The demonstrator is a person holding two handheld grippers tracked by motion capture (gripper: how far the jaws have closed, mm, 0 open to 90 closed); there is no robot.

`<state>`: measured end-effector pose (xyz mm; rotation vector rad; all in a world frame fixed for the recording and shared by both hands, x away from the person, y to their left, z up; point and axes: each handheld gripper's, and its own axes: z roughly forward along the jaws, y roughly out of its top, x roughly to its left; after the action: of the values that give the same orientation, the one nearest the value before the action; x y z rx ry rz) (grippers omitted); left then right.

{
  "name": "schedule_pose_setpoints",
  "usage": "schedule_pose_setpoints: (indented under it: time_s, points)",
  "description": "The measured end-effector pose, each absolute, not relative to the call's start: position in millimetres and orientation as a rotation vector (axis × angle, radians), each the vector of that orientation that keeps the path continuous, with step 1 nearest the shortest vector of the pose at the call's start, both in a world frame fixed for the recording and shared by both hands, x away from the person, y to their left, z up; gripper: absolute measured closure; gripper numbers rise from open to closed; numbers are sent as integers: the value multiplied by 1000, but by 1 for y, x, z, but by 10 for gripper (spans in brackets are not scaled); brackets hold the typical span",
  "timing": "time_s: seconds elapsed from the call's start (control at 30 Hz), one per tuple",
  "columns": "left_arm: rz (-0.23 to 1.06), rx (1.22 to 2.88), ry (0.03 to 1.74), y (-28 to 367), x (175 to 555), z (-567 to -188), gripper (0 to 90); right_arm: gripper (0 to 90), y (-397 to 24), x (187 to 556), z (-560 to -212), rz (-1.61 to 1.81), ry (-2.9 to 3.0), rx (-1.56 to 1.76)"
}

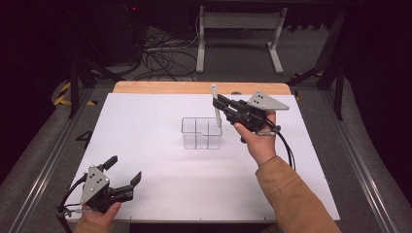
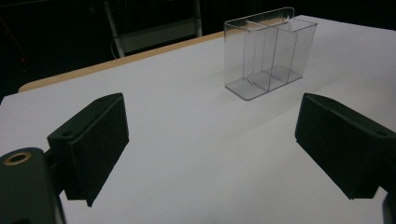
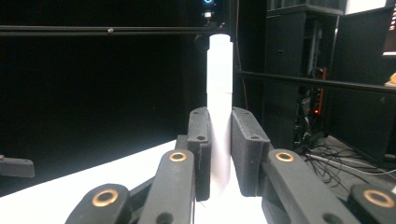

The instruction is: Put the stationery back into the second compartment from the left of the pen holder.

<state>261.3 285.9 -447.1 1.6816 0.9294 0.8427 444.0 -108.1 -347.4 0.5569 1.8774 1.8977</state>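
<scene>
A clear plastic organizer box (image 1: 201, 133) with several compartments stands upright at the middle of the white table (image 1: 155, 121); it also shows in the left gripper view (image 2: 270, 52). My right gripper (image 1: 216, 103) is shut on a white marker pen (image 1: 215, 104), held upright just above the box's right end. In the right gripper view the pen (image 3: 220, 88) rises between the two pads (image 3: 200, 149), with the gripper (image 3: 220, 154) clamped on its lower half. My left gripper (image 1: 125, 170) rests near the table's front left corner, its jaws wide apart with nothing between them (image 2: 212, 149).
A wooden strip (image 1: 199, 88) runs along the table's far edge. Beyond it stand a white desk frame (image 1: 238, 29) and a tangle of cables (image 1: 160, 53) on the floor. Metal rails (image 1: 369, 174) flank the table on both sides.
</scene>
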Motion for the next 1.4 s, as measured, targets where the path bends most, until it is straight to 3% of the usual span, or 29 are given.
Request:
schedule_pose_setpoints:
  time_s: [1.4]
  points:
    - [834,1687,927,286,262,-448,104,793,-62,466,-397,1846,1942,608]
